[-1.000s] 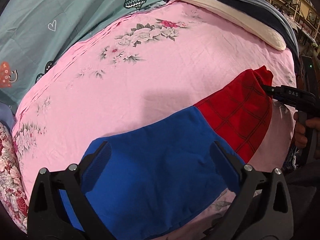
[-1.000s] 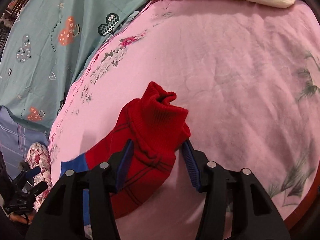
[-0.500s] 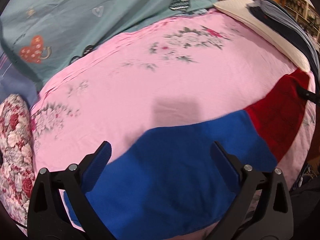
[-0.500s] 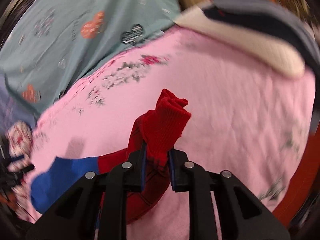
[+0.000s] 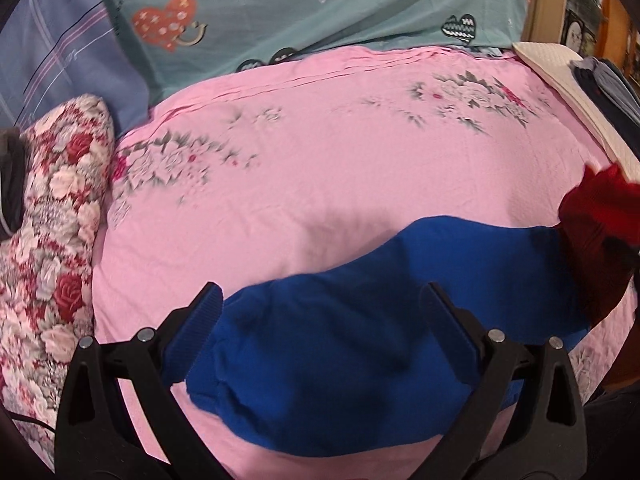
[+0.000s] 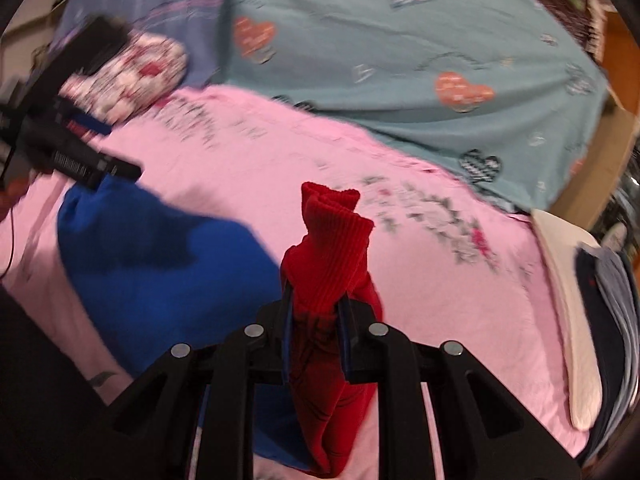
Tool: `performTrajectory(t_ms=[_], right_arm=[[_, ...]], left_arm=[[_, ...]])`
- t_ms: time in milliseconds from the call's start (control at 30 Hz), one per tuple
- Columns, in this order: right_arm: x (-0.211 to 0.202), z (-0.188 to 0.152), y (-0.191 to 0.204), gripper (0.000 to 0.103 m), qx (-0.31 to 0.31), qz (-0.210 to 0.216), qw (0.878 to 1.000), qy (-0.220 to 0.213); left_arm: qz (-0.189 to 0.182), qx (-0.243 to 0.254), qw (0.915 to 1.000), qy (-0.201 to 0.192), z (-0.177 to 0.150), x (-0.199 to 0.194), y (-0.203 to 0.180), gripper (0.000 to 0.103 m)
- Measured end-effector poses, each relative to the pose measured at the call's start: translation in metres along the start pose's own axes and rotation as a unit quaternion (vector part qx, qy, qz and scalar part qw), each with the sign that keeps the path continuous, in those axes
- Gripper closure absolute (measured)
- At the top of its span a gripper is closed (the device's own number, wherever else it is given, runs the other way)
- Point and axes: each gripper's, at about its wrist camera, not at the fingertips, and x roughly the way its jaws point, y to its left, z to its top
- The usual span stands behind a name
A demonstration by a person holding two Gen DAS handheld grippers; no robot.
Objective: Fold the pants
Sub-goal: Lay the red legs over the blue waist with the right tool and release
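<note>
The pants lie across the pink bed sheet point(image 5: 320, 160); they have a blue upper part point(image 5: 360, 352) and a red checked leg point(image 5: 600, 248). My left gripper point(image 5: 320, 320) is open and hovers low over the blue end, with the cloth lying between its wide-spread fingers and neither pad pressing it. My right gripper point(image 6: 316, 300) is shut on the red ribbed cuff point(image 6: 332, 240) and holds it up off the sheet. The red leg hangs down from the jaws, and the blue part point(image 6: 160, 264) trails away to the left.
A rose-patterned pillow point(image 5: 60, 240) lies at the left edge of the bed. A teal blanket with hearts point(image 5: 320, 8) covers the back. A white pillow point(image 5: 560, 92) with folded dark clothes point(image 5: 608, 80) on it sits at the right.
My right gripper closed on the red cuff, lifted it and rolled. My left gripper slid left along the blue cloth toward its end, still open.
</note>
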Motion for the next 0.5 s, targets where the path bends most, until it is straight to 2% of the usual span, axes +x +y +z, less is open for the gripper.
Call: performTrajectory(t_ms=[100, 200, 233, 300, 367, 433, 467, 500], right_arm=[[0.029, -0.005, 0.022, 0.085, -0.023, 0.049, 0.997, 0.046], [0.057, -0.016, 0.056, 0.082, -0.077, 0.100, 0.986, 0.112], [0.064, -0.019, 0.068, 0.077, -0.089, 0.124, 0.978, 0.140], [0.065, -0.020, 0.074, 0.067, -0.092, 0.145, 0.974, 0.151], [0.053, -0.015, 0.059, 0.066, -0.046, 0.176, 0.974, 0.137], [0.041, -0.009, 0.027, 0.066, 0.046, 0.229, 0.965, 0.120], [0.037, -0.008, 0.016, 0.066, 0.077, 0.237, 0.962, 0.111], [0.034, -0.008, 0.003, 0.065, 0.110, 0.238, 0.959, 0.105]], left_arm=[[0.003, -0.014, 0.9999, 0.005, -0.008, 0.001, 0.012, 0.003], [0.001, -0.023, 0.9997, 0.011, -0.012, 0.003, 0.020, 0.003], [0.001, -0.023, 0.9997, 0.011, -0.013, 0.003, 0.021, 0.003], [0.002, -0.020, 0.9997, 0.012, -0.013, 0.003, 0.022, 0.003], [0.003, -0.018, 0.9998, 0.008, -0.013, 0.002, 0.023, 0.003], [-0.005, -0.023, 0.9997, 0.007, -0.011, 0.003, 0.024, 0.003], [-0.013, -0.026, 0.9996, 0.008, -0.011, 0.004, 0.024, 0.003], [-0.035, -0.033, 0.9988, 0.012, -0.010, 0.007, 0.023, 0.003]])
